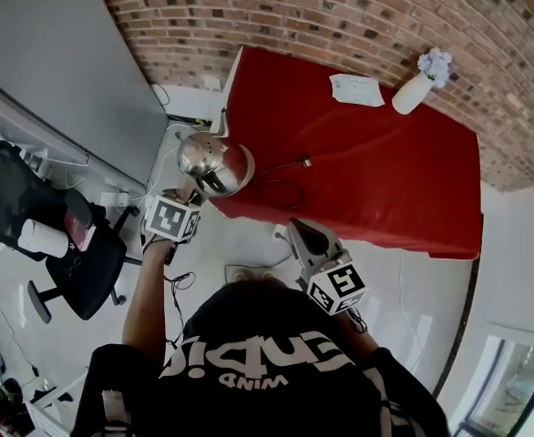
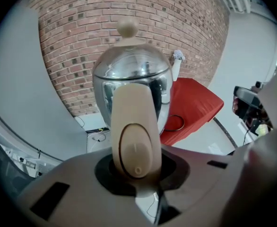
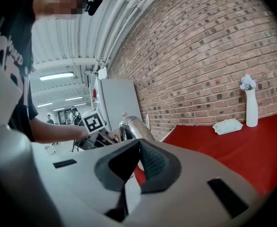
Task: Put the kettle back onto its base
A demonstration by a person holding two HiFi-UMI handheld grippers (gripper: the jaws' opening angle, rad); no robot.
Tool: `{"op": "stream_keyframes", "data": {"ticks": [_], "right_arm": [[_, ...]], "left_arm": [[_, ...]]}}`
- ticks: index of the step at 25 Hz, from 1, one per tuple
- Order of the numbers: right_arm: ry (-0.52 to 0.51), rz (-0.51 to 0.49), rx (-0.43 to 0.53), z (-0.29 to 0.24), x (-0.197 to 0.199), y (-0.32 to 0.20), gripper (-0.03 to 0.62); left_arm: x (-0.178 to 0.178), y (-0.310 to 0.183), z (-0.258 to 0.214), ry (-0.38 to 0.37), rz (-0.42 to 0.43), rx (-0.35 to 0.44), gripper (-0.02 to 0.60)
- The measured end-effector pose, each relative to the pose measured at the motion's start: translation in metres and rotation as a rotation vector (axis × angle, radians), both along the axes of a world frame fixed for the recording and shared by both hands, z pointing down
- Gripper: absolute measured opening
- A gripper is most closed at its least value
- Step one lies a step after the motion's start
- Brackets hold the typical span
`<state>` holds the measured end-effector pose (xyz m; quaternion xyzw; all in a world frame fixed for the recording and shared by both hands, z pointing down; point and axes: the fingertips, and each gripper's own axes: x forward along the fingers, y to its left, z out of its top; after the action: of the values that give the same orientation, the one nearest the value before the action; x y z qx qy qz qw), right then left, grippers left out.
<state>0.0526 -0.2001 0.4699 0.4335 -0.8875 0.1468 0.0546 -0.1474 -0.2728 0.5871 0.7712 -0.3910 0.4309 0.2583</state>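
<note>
Cream handle point(image 2: 134, 126), shiny round steel kettle point(image 2: 129, 67)

The kettle point(image 1: 214, 164) is over the near left corner of the worktop point(image 1: 385, 180). A vase point(image 1: 413, 91) and a packet point(image 1: 356, 89) sit at its far edge, against the wall point(image 1: 294, 16). A chair point(image 1: 76, 262) stands on the floor to the left.

kettle point(image 1: 214, 164): mirror-silver, beige handle point(image 2: 134, 136) | tablecloth point(image 1: 367, 171): red | wall point(image 1: 294, 16): red-brown brick | vase point(image 1: 411, 93): white | chair point(image 1: 85, 267): black

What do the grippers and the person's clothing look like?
Both the left gripper and right gripper have pale grey plastic bodies, black pads and a white cube with black square markers. The person wears a black short-sleeved T-shirt with white lettering.
</note>
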Motion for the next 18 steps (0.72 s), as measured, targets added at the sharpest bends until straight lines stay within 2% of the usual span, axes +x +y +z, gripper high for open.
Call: {"op": "stream_keyframes", "data": {"ticks": [7,18], "right_arm": [[0.0,-0.006,-0.007,0.004,0.007,-0.01,0.021],[-0.003,0.006,-0.016,0.006,0.016,-0.017,0.02]], "left_arm": [[0.008,-0.03,0.029,-0.027,0.0,-0.045,0.061],[0.014,-0.043,0.052,-0.09,0.032,-0.087,0.063]]}}
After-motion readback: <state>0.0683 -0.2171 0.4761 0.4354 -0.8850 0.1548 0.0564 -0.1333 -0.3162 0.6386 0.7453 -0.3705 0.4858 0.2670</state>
